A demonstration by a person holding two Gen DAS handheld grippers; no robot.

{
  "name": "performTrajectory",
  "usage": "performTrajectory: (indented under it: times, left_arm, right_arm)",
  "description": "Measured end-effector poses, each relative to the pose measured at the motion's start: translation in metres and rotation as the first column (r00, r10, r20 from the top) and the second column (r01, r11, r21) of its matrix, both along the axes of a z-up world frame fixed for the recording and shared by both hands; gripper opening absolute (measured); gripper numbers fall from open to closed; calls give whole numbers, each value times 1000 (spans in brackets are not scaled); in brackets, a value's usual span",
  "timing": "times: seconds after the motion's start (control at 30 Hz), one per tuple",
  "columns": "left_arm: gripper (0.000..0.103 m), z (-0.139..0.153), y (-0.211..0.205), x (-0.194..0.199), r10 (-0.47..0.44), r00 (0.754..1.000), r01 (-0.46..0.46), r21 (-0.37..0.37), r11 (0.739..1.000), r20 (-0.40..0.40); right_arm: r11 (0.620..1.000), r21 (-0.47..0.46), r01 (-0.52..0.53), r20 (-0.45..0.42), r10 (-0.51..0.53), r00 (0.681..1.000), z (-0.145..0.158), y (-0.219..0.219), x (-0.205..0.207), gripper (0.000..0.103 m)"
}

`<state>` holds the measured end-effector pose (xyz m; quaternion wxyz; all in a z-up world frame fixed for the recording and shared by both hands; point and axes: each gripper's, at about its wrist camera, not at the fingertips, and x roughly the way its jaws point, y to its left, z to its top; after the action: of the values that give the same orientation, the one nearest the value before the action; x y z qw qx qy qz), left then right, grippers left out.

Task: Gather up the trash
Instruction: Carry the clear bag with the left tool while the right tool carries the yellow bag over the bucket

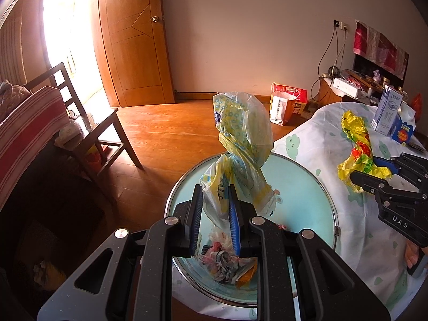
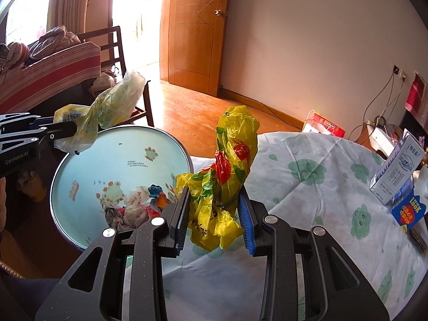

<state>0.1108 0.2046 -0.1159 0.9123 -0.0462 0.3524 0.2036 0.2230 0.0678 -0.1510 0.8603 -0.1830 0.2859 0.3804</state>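
Tablecloth (image 2: 307, 160) under both: left claw (image 1: 214, 214) clamps pale bag (image 1: 240, 144), right claw (image 2: 214, 214) clamps yellow bag (image 2: 227, 171).

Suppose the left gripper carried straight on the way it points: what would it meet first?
Probably the pale blue basin below it; the left gripper, holding a pale printed bag, points down over the basin, though depth is unclear.

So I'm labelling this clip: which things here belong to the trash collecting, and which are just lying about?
Job: pale printed plastic bag in left gripper; yellow plastic bag in right gripper; basin holding wrappers.
Lying about: milk carton, blue box, red gift bag, chair.
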Motion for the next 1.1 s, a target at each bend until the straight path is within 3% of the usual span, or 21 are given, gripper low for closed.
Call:
performTrajectory:
  times: [0.93, 1.0, 1.07, 1.1]
  left_arm:
    - [20, -3, 0, -1, 7, 1000, -7, 5, 1000, -1]
    - [28, -4, -1, 0, 3, 1000, -3, 5, 1000, -3]
    - [52, -5, -2, -1, 0, 1000, 0, -1, 1000, 1]
    - [57, -5, -3, -2, -3, 1000, 3, -6, 1000, 5]
  right_arm:
    - [999, -1, -43, 23, 43, 999, -1, 1, -7, 35]
    - [998, 3, -70, 28, 70, 997, 0, 2, -10, 35]
    - [996, -3, -84, 39, 84, 996, 0, 3, -11, 42]
    - [996, -1, -85, 40, 85, 996, 0, 3, -11, 48]
